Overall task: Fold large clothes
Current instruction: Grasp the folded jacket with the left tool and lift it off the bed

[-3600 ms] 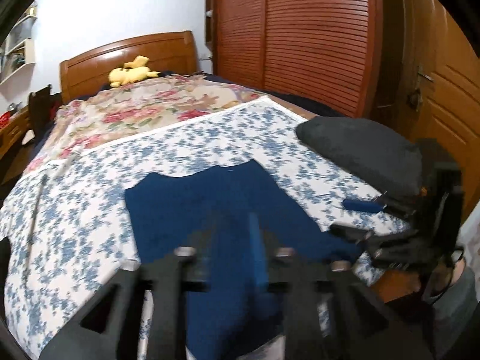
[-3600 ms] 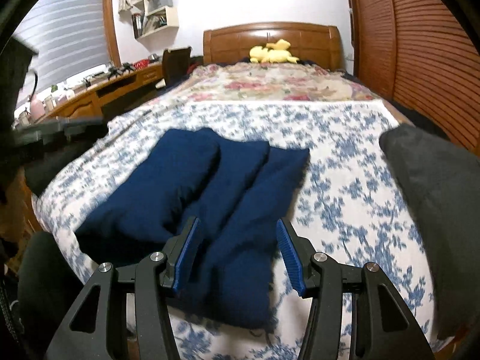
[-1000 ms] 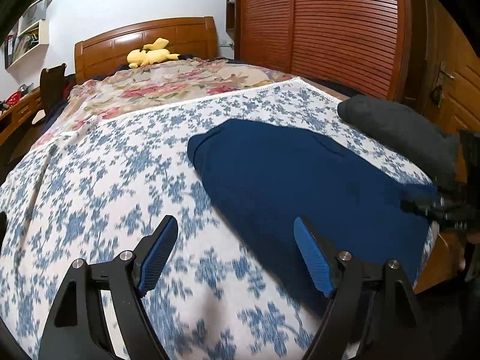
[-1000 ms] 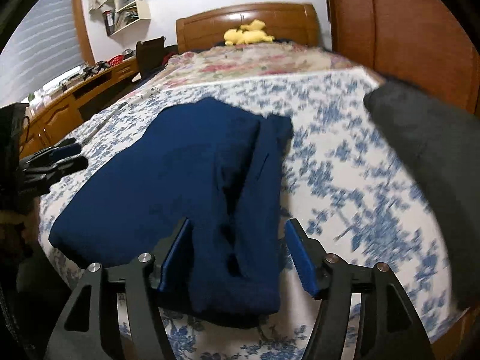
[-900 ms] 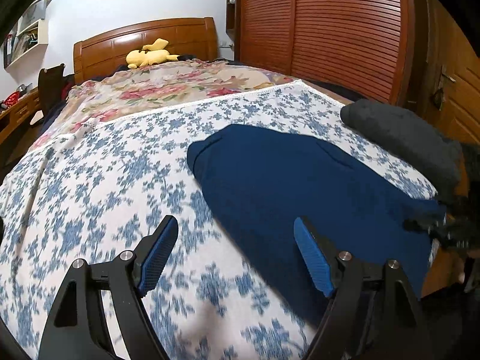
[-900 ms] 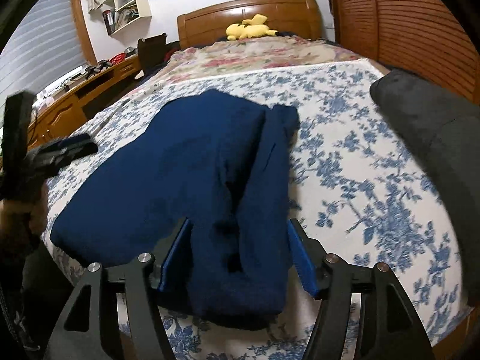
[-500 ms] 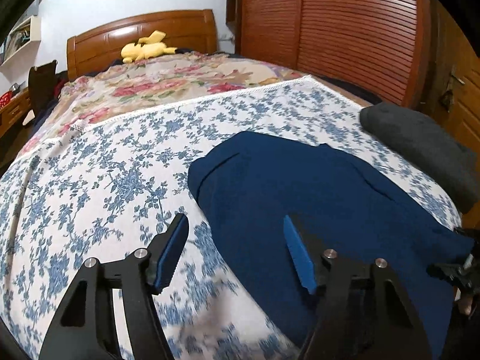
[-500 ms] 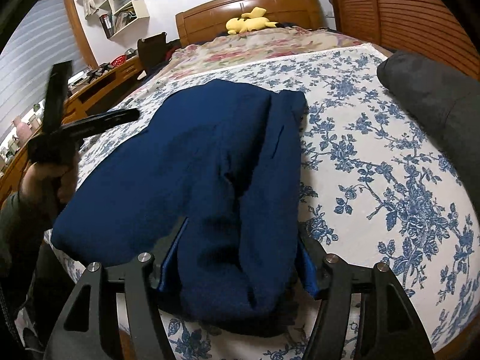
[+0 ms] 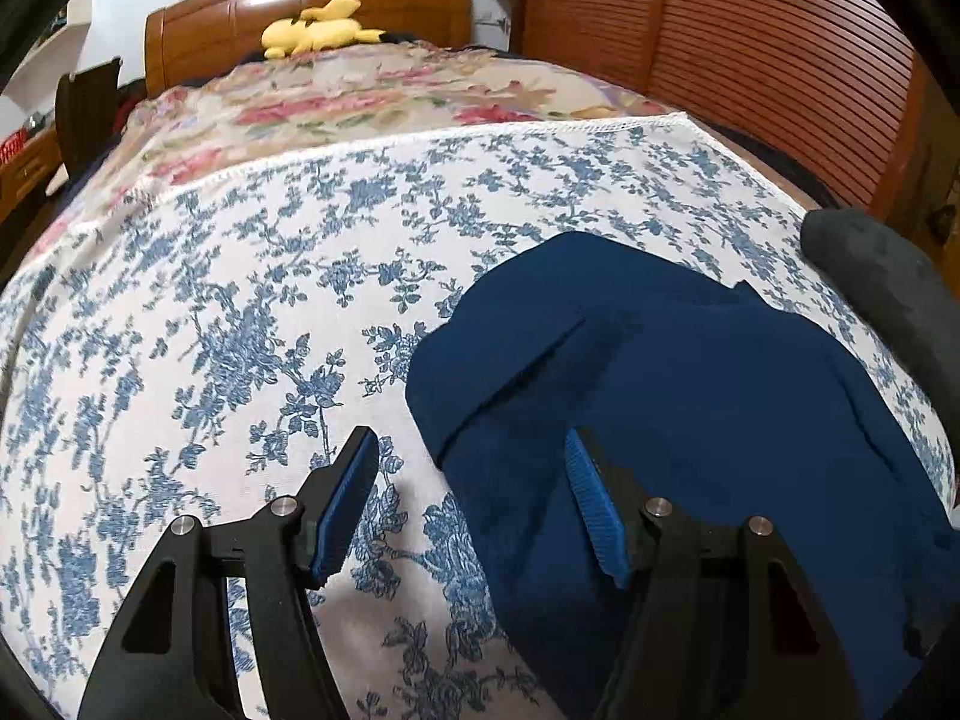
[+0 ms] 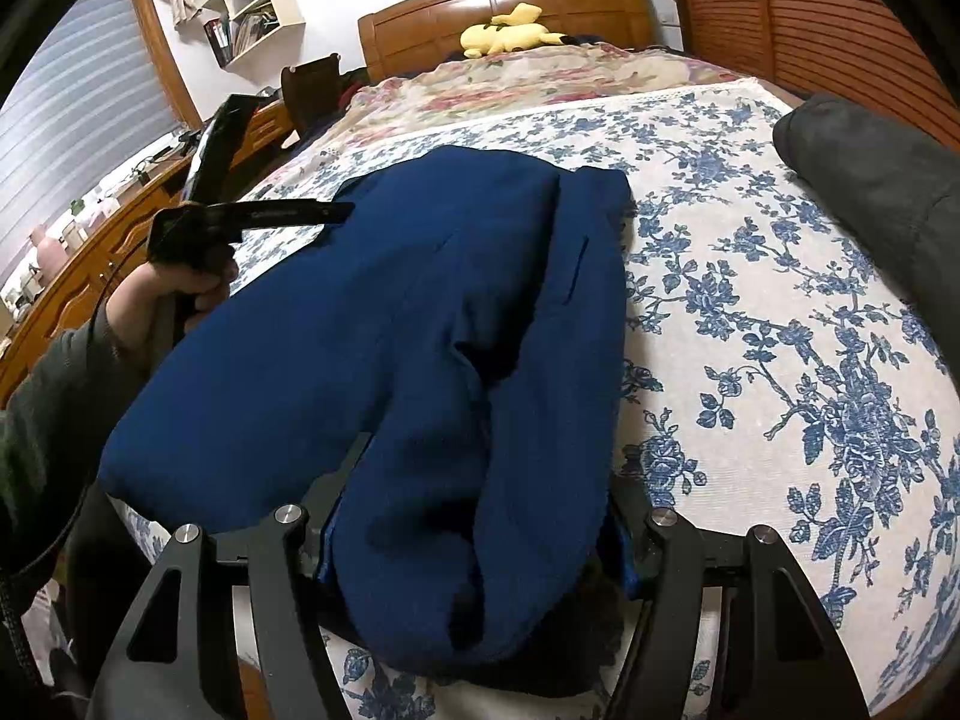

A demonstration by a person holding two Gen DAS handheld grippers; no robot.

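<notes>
the navy garment (image 10: 384,324) lies near the foot edge of the bed, on the blue-flowered sheet (image 9: 180,300). it's already narrowed into a long bundle, with layers lapped over one another and a seam or pocket line showing on the top panel. the near end bulges up between the jaws of the right gripper (image 10: 474,546), whose fingers stand on either side of the cloth; the blue pads are mostly buried, so i can't tell whether it's actually pinching the fabric or just straddling it.

the left gripper (image 9: 474,504) hangs at the garment's left edge with its jaws spread wide, one pad over bare sheet, the other over navy cloth, holding nothing. from the right camera you can see the person's left hand (image 10: 180,276) wrapped round its handle.

by my reckoning the lengthwise folds are done, and what's left is bringing one end over the other to make a compact stack, then smoothing it.

further out, a dark grey cushion (image 10: 870,180) sits at the right side of the bed, a floral quilt (image 9: 360,102) covers the head half, and a yellow plush toy (image 10: 510,30) rests by the headboard.
</notes>
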